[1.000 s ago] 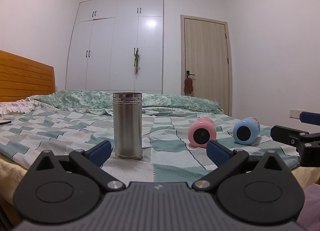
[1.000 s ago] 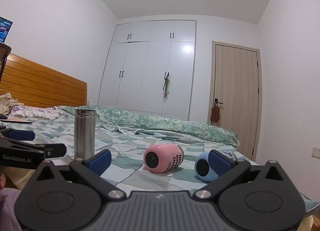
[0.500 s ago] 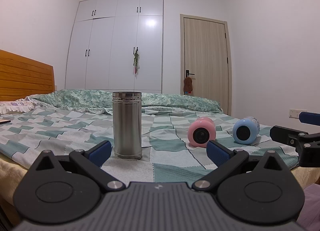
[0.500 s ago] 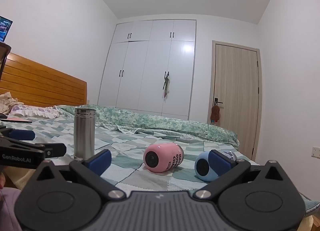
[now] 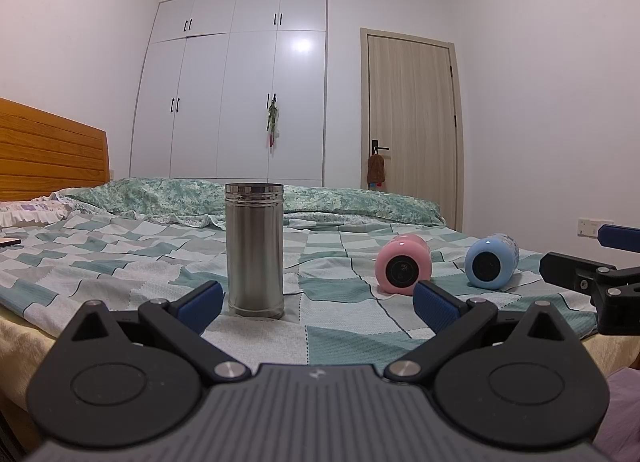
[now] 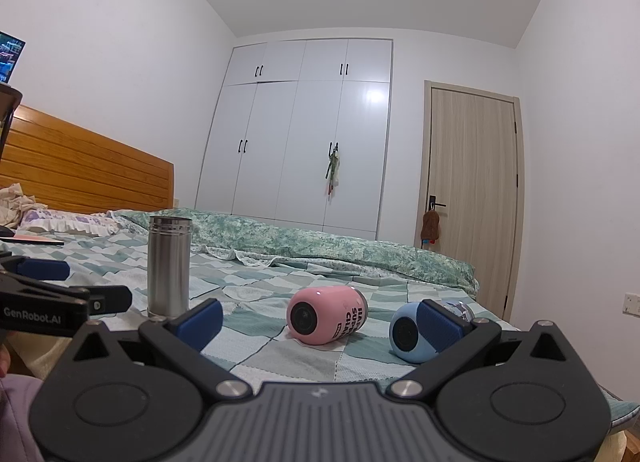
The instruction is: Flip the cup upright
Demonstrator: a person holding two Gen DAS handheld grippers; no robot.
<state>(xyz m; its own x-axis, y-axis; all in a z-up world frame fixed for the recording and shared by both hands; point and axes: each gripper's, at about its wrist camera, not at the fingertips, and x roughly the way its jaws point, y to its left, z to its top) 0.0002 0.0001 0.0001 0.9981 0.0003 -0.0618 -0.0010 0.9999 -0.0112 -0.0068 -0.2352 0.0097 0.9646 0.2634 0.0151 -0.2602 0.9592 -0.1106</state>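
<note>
On the checked green-and-white bedspread [image 6: 256, 362] a pink rounded cup [image 6: 326, 314] and a pale blue rounded cup [image 6: 410, 336] lie sideways; both look light, smooth and liable to roll, best gripped across the barrel. Left gripper [image 5: 316, 304] and right gripper [image 6: 320, 320] hold fingers apart, empty. Only the right view shows pink's lettering.

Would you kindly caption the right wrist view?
Open right gripper faces pink cup and blue cup lying sideways; steel cup stands upright.
</note>
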